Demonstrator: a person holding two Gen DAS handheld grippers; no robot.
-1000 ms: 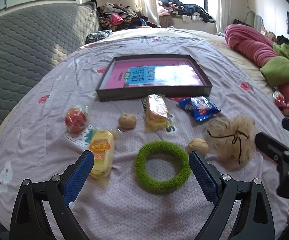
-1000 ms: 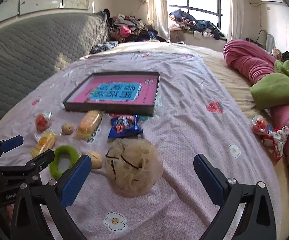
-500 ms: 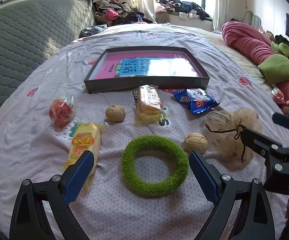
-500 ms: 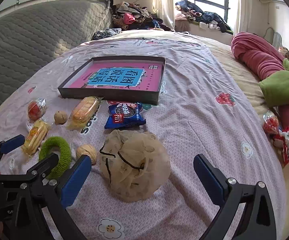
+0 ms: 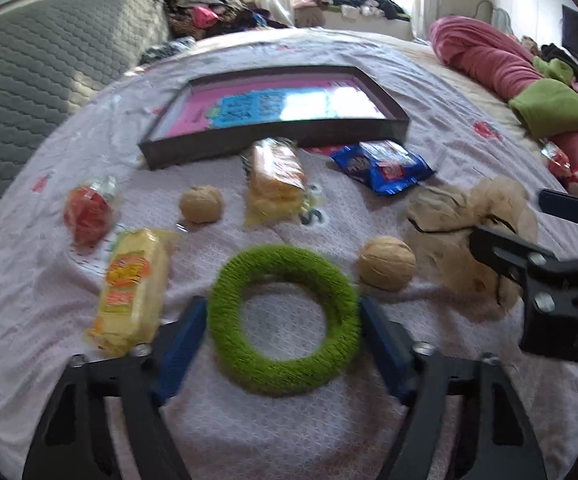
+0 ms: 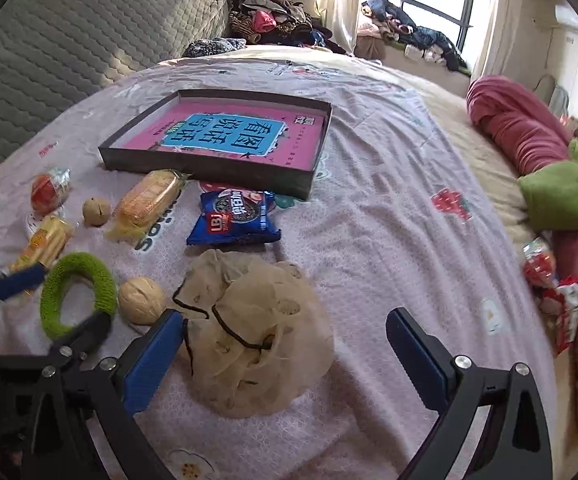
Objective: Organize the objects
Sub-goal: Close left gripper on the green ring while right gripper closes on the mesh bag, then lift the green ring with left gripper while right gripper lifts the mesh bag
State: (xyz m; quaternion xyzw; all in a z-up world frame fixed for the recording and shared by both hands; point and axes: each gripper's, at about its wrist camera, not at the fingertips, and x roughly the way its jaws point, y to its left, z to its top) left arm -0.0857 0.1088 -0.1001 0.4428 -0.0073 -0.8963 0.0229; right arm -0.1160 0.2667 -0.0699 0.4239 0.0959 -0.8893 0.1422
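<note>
The left gripper (image 5: 283,334) is closing w/ the fuzzy green ring (image 5: 283,321) between its blue pads, on the pink bedsheet (image 6: 389,240). The right gripper (image 6: 285,354) is closing too, still wide apart, w/ the beige net pouch (image 6: 257,336) between.

A fuzzy green fabric ring (image 5: 285,322) lies on matt printed cotton bedsheet (image 6: 389,248), beside a glossy blue foil snack packet (image 6: 235,218) and a sheer beige mesh pouch (image 6: 257,340).
</note>
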